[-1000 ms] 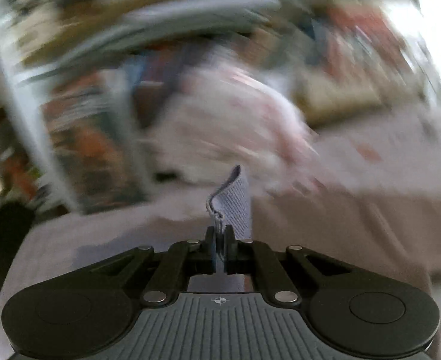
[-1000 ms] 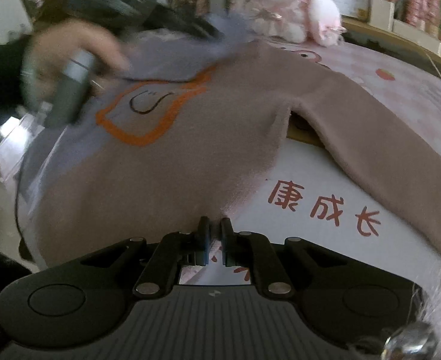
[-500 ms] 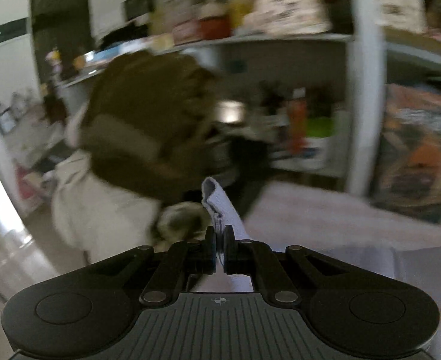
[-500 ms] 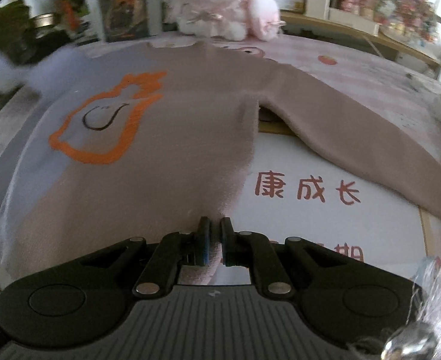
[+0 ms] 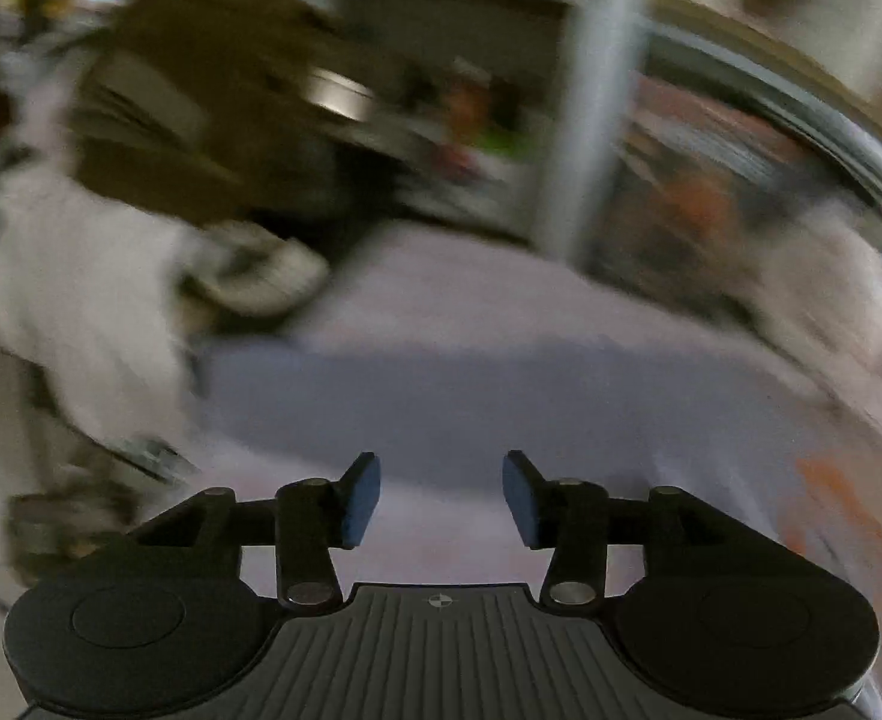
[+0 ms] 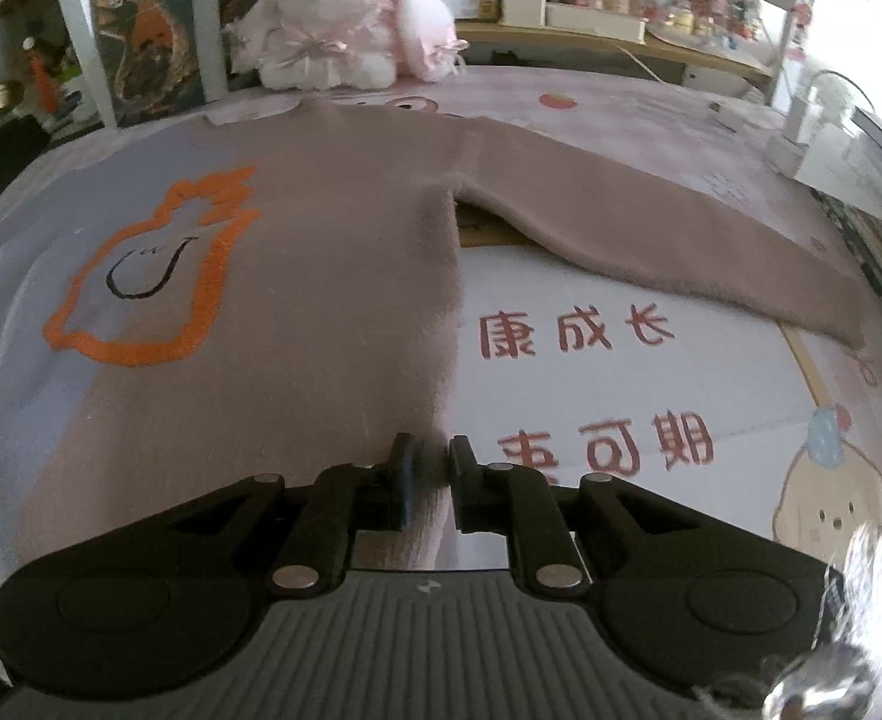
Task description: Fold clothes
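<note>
A mauve and lavender sweater (image 6: 321, 276) with an orange outline print (image 6: 159, 276) lies flat on the table, one sleeve (image 6: 669, 240) stretched to the right. My right gripper (image 6: 429, 480) is slightly open at the sweater's lower hem, with the hem's edge between its jaws. My left gripper (image 5: 441, 498) is open and empty above the lavender part of the sweater (image 5: 471, 396); that view is blurred by motion.
A pink plush rabbit (image 6: 345, 24) sits at the table's far edge before shelves of books (image 6: 147, 42). A white mat with red characters (image 6: 591, 384) lies under the sweater. A brown and white jacket (image 5: 141, 138) hangs at the left.
My left gripper has let go of the lavender sleeve cuff and opened wide. My right gripper's jaws have parted slightly. The sweater now lies flatter.
</note>
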Action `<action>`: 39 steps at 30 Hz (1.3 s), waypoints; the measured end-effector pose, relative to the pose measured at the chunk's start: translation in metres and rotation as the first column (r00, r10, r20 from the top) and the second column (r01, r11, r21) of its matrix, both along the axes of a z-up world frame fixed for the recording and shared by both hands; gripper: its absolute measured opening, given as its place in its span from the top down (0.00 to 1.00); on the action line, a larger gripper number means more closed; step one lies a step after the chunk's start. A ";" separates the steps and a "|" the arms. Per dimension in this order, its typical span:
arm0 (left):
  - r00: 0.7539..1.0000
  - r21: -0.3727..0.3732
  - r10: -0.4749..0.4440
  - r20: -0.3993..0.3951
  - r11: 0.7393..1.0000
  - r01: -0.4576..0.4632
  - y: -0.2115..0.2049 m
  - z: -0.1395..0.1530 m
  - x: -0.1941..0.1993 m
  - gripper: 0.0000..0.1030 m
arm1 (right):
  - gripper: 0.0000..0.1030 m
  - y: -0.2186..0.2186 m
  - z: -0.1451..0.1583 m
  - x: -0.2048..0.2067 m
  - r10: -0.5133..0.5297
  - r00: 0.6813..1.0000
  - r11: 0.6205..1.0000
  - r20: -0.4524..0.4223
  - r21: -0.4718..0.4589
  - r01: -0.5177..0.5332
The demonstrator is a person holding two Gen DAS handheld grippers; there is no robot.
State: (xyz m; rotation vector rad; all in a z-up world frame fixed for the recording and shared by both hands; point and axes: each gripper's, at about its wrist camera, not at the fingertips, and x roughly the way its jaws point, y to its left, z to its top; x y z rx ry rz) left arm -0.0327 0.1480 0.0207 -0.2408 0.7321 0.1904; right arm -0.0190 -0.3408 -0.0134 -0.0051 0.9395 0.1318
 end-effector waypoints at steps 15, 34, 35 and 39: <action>0.975 -0.027 -0.188 -0.121 0.982 0.186 -0.069 -0.040 -0.025 0.76 | 0.94 0.016 0.001 -0.020 0.012 1.000 0.997 0.020 -0.072 -0.011; 0.952 -0.014 -0.284 -0.119 0.959 0.284 -0.089 -0.037 -0.003 0.98 | 0.95 0.002 -0.004 -0.003 -0.062 0.996 0.987 0.071 -0.145 0.072; 0.952 -0.016 -0.283 -0.121 0.959 0.283 -0.089 -0.038 -0.003 0.98 | 0.95 0.002 -0.003 -0.005 -0.065 0.996 0.988 0.066 -0.137 0.074; 0.954 -0.027 -0.276 -0.119 0.961 0.275 -0.088 -0.039 -0.003 0.98 | 0.95 0.000 -0.003 -0.007 -0.067 0.996 0.989 0.064 -0.125 0.074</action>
